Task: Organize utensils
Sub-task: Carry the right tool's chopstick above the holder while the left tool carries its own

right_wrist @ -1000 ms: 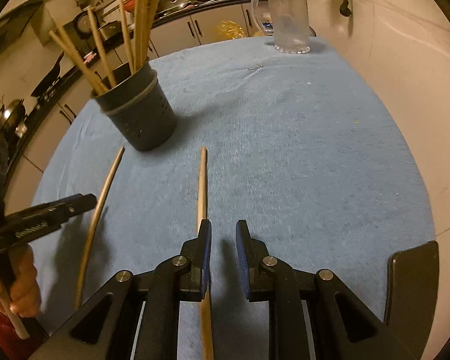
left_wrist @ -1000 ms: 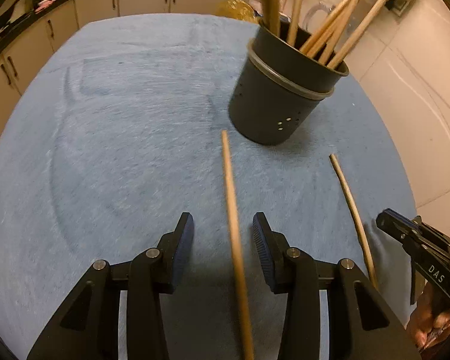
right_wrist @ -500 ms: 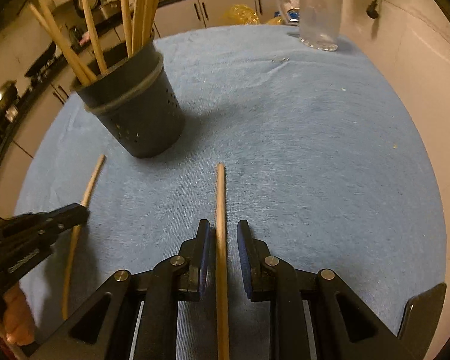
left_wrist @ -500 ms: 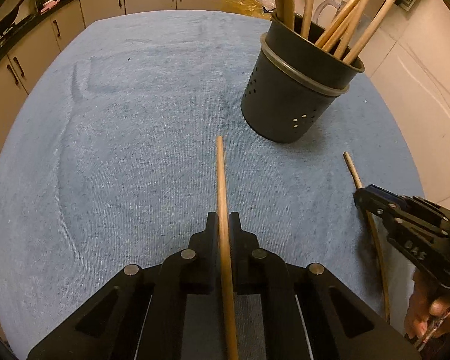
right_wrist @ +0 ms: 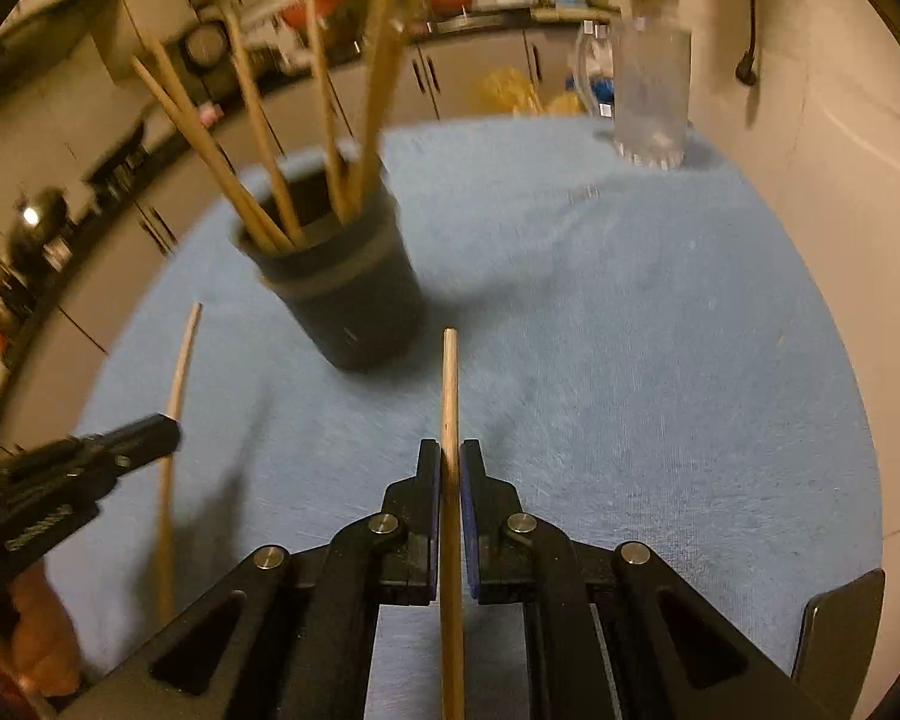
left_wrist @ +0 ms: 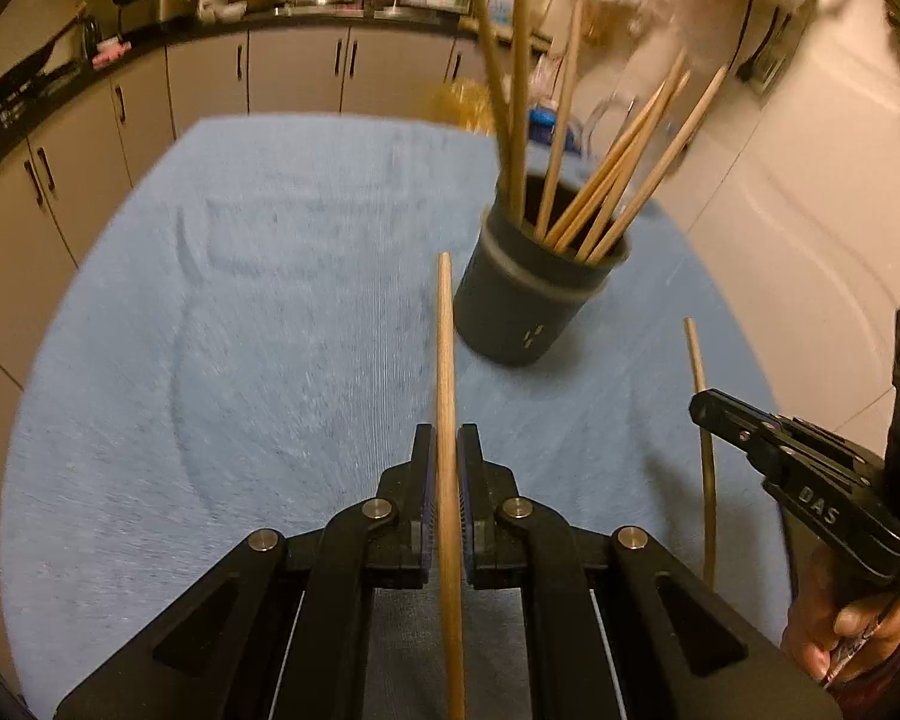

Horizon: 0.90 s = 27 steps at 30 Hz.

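A: Chopsticks first, from the left wrist view. The left gripper [left_wrist: 445,450] has its two fingers pressed onto one chopstick [left_wrist: 444,354], which runs straight ahead along the fingers, its far tip just left of the dark holder [left_wrist: 525,312]. It looks lifted off the blue cloth [left_wrist: 240,360], though I can't be sure.

B: And the holder's contents?

A: Full of upright sticks [left_wrist: 594,180] fanning out. It lies ahead and slightly right of the pinched stick's tip. At the right edge the right gripper [left_wrist: 699,405] shows side-on with the other chopstick [left_wrist: 705,432] poking out forward.

B: Now the right wrist view.

A: There the right gripper [right_wrist: 448,468] also pinches its chopstick [right_wrist: 449,384], long axis straight forward, tip close by the holder's [right_wrist: 354,306] base. The holder sits ahead and to the left. The left gripper [right_wrist: 168,426] appears at the left edge with its stick [right_wrist: 181,360].

B: Which hand is nearer?

A: Hard to separate; both tips are near the holder. I'd judge each stick must tilt upright and go over the rim, left hand swinging right, right hand swinging left.
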{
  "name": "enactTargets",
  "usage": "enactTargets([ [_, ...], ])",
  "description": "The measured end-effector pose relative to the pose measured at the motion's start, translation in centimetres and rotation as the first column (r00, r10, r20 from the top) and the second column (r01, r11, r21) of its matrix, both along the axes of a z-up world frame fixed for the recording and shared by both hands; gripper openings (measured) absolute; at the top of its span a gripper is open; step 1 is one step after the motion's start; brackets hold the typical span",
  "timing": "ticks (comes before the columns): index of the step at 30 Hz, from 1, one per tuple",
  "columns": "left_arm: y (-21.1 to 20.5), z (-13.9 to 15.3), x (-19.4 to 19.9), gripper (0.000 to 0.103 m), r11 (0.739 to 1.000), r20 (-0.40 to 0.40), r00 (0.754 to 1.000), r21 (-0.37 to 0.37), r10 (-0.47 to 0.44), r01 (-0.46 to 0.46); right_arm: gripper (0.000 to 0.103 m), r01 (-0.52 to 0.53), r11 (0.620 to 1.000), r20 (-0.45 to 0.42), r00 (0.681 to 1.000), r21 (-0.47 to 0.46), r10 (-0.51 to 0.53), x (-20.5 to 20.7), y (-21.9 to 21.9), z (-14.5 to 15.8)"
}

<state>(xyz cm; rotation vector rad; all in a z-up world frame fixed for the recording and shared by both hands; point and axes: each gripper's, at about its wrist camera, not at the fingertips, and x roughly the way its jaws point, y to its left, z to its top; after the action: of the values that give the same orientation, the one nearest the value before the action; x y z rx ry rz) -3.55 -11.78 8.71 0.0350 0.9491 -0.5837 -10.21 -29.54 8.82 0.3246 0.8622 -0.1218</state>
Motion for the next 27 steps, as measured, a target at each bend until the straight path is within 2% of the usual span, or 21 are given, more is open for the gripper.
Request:
enactTargets([
  [5, 1.3, 2.5, -1.8, 0.006, 0.999, 0.075, 0.997, -0.04, 0.017, -0.014, 0.007, -0.004, 1.0, 0.159, 0.987, 0.0, 0.004, -2.8, 1.6, 3.5],
  [7, 1.6, 2.7, -2.2, 0.006, 0.999, 0.093, 0.995, -0.043, 0.019, -0.015, 0.007, -0.002, 1.0, 0.209, 0.978, 0.009, 0.0, -3.8, 2.0, 4.4],
  [10, 1.1, 3.8, -2.7, 0.006, 0.999, 0.114, 0.993, -0.043, 0.016, -0.012, 0.007, 0.003, 1.0, 0.249, 0.969, 0.016, -0.007, -4.0, 2.2, 5.0],
  [14, -0.2, 4.2, -2.6, 0.006, 0.999, 0.136, 0.991, -0.04, 0.008, -0.003, 0.007, 0.005, 1.0, 0.269, 0.963, 0.027, -0.012, -4.3, 2.7, 5.6],
  [27, 0.0, 4.8, -3.7, 0.006, 0.999, 0.164, 0.986, -0.044, -0.001, 0.009, 0.007, 0.01, 0.999, 0.299, 0.954, 0.034, -0.019, -5.0, 2.8, 6.6],
])
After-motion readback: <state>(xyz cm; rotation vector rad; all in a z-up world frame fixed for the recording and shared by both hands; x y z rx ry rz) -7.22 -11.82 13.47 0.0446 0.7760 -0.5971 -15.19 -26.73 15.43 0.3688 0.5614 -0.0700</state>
